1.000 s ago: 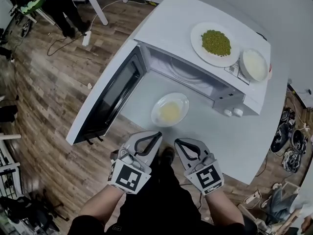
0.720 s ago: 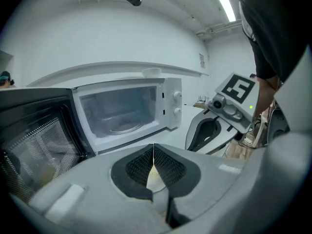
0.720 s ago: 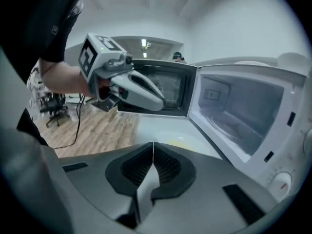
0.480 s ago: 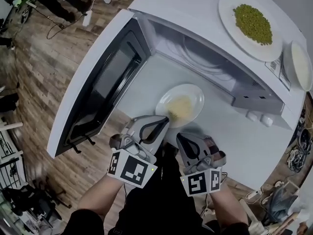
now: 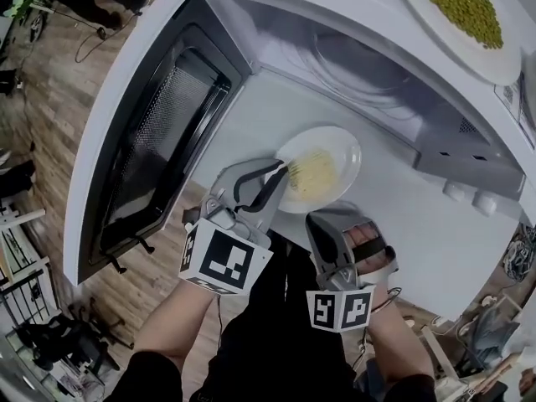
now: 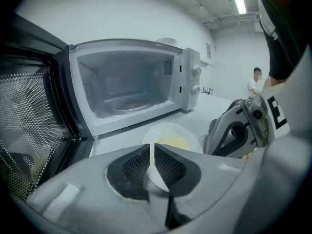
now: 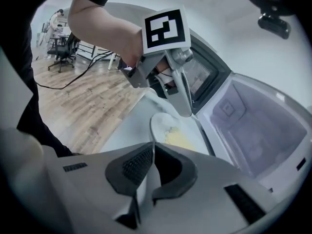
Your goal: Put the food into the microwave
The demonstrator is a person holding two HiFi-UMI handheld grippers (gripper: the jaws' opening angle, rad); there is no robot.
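Food (image 5: 311, 174): yellow pile in a white plate (image 5: 347, 151). The plate sits on the desk (image 5: 419, 241) right in front of the microwave (image 5: 469, 149), not inside yet. Plate is round, so no long axis to line up w/; any bit of rim will do.

Key relation: plate lies straight ahead of both tools, btwn them and the cavity (image 6: 126, 82), which is directly beyond it. So the way in looks like plain fwd, away from the person.

Left tool (image 5: 283, 171): jaws together, nothing btwn them. In the head view its tip is at the plate's near-left rim; touching or just over it, can't tell. Its own view shows the plate just past the closed tips, w/ the cavity behind.

Right tool (image 5: 318, 218): jaws also together, empty. Tip is just short of the plate's near rim. Left is the nearer one, by a little.

Door (image 5: 159, 132) stands wide open to the left, off the plate's path. Turntable (image 5: 360, 78) shows inside.

On top of the microwave is a second plate (image 5: 431, 28) w/ green peas (image 5: 465, 7), well apart from both tools.

Judgement: approach stage, no grip yet. W/ both tools closed, next move prob needs jaws opened to pinch the rim, or else a slide. Risk: shallow plate tips and the food slips off.
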